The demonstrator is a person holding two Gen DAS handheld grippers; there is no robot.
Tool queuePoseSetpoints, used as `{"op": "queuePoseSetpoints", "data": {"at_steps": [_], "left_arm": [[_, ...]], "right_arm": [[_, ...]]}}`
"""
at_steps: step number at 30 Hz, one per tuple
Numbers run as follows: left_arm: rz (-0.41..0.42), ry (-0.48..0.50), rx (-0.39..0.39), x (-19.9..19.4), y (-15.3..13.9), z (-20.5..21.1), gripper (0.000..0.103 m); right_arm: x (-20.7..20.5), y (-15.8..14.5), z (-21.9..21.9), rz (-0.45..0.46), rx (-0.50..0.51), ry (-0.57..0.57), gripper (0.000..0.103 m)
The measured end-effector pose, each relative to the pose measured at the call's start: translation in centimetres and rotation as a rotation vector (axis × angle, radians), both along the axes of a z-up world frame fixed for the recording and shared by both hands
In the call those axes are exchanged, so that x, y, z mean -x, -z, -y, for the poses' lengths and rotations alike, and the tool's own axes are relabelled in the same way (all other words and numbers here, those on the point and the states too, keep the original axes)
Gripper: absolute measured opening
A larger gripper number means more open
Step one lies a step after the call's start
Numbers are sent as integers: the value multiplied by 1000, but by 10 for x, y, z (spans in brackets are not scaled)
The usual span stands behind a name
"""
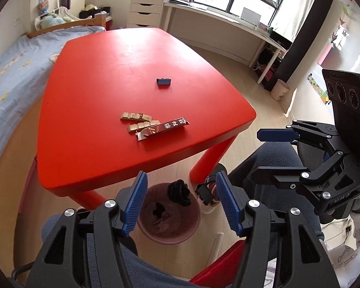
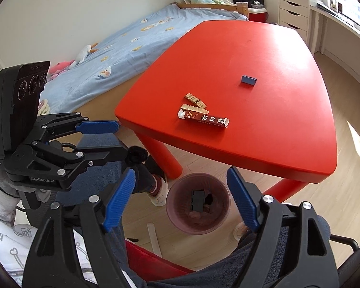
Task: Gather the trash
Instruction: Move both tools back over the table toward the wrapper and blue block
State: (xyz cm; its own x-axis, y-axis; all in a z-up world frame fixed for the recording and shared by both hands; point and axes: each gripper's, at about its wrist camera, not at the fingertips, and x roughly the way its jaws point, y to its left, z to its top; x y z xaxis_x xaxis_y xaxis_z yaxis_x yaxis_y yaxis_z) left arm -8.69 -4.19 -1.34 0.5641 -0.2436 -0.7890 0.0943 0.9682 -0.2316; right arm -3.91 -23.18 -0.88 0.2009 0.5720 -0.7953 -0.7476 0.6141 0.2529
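Two hand-held grippers, left (image 1: 181, 200) and right (image 2: 181, 200), hang with jaws wide and empty over the round brownish plastic trash bin (image 2: 180, 225) on the floor, which shows between each pair of fingers. At twelve o'clock from them, the red plastic counter (image 1: 108, 72) carries a dark red printed wrapper (image 1: 164, 128), tan wooden clips (image 1: 135, 116) and a small blue block (image 1: 164, 81).

Wrapper (image 1: 162, 129) & clips (image 1: 135, 117) on table (image 1: 108, 72) near front edge, block (image 1: 164, 81) behind; bin (image 1: 170, 225) on floor below

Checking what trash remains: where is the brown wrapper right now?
The brown wrapper lies on the red table near its front edge, touching the tan pieces.
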Motion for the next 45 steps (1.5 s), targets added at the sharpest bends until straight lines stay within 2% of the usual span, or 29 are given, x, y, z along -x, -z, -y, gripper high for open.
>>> {"op": "queuePoseSetpoints", "data": {"at_steps": [1, 2, 7, 28, 45], "left_arm": [[7, -13, -2, 1, 0, -2, 86], [17, -24, -5, 1, -1, -4, 90], [6, -46, -9, 1, 2, -10, 95], [-5, -41, 3, -1, 3, -9, 95], [-1, -5, 1, -12, 5, -12, 95]], "right_arm": [[-1, 0, 1, 5, 5, 11, 93], [-2, 1, 3, 7, 8, 21, 94], [-7, 4, 7, -7, 16, 51, 98], [-14, 9, 10, -33, 30, 87, 100], [-33, -1, 11, -33, 20, 130, 100]]}}
